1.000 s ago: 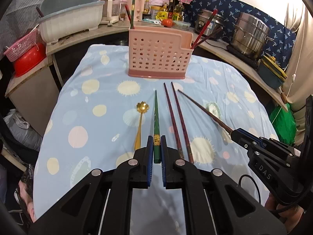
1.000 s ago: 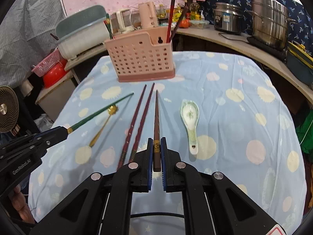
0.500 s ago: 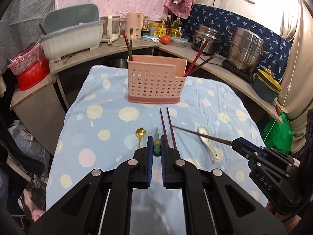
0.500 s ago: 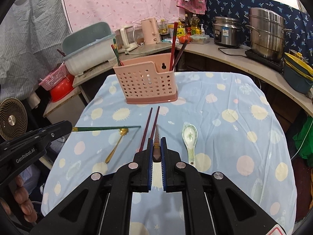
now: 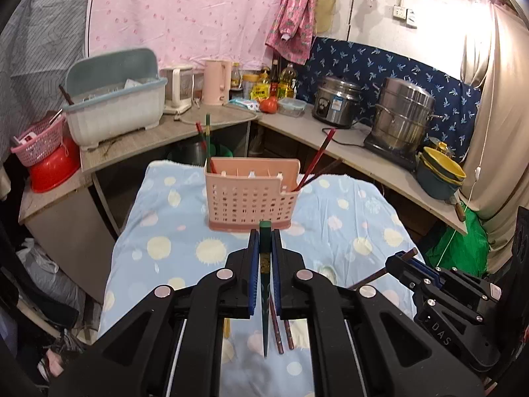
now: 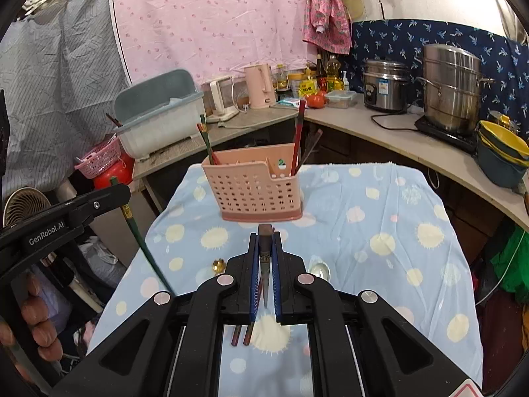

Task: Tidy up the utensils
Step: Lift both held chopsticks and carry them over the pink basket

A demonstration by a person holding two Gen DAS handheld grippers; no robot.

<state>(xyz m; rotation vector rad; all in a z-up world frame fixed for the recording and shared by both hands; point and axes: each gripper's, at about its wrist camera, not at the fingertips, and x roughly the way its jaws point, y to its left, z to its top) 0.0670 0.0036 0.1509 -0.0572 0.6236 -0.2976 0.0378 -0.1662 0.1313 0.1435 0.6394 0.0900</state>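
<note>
One pink utensil basket [image 6: 254, 185] on the table, four chopsticks standing in it, two in each end; two grippers, each clamping one chopstick; two dark red chopsticks [image 5: 283, 334] lying loose; one gold spoon [image 6: 218, 264]; one ceramic spoon [image 6: 320, 269]

Pink dotted curtain [image 5: 185, 16] behind L-shaped counter [image 5: 330, 132]; blue leaf-print cloth [image 6: 429, 43] on wall right.
</note>
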